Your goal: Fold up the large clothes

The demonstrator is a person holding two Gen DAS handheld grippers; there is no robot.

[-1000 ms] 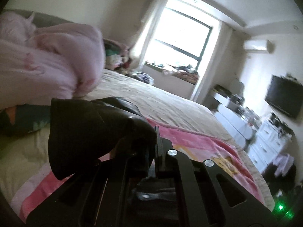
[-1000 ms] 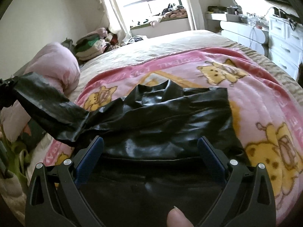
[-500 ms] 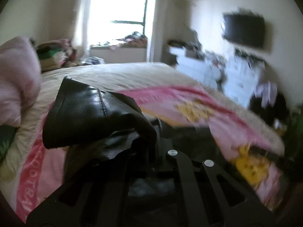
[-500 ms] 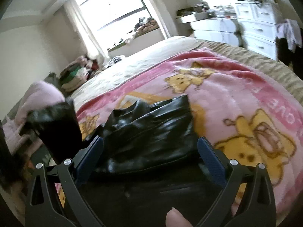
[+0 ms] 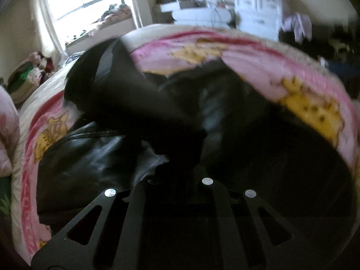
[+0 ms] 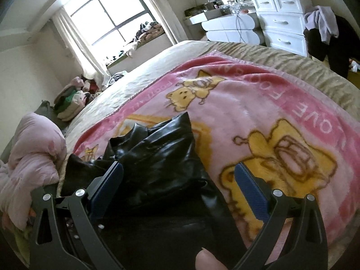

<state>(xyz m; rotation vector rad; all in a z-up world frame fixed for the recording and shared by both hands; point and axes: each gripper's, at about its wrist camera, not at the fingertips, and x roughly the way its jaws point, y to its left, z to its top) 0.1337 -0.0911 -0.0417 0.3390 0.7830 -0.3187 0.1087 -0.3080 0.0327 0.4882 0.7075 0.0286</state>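
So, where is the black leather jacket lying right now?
The black leather jacket lies bunched on the pink cartoon blanket on the bed, low and left of centre in the right wrist view, just ahead of the open right tool.

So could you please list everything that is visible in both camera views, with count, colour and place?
leather jacket: one, black, lying bunched on the blanket
blanket: one, pink with yellow cartoon animals, spread on the bed
bed cover: one, beige, under the blanket
quilt: one, pale pink, heaped at the left side of the bed
clothes pile: one, mixed colours, at the far corner of the bed
window: one, bright, on the far wall
drawers: one unit, white, far right
left gripper: black, shut on jacket fabric
right gripper: black with blue pads, open above the jacket
fingertip: one, bottom edge of the right wrist view
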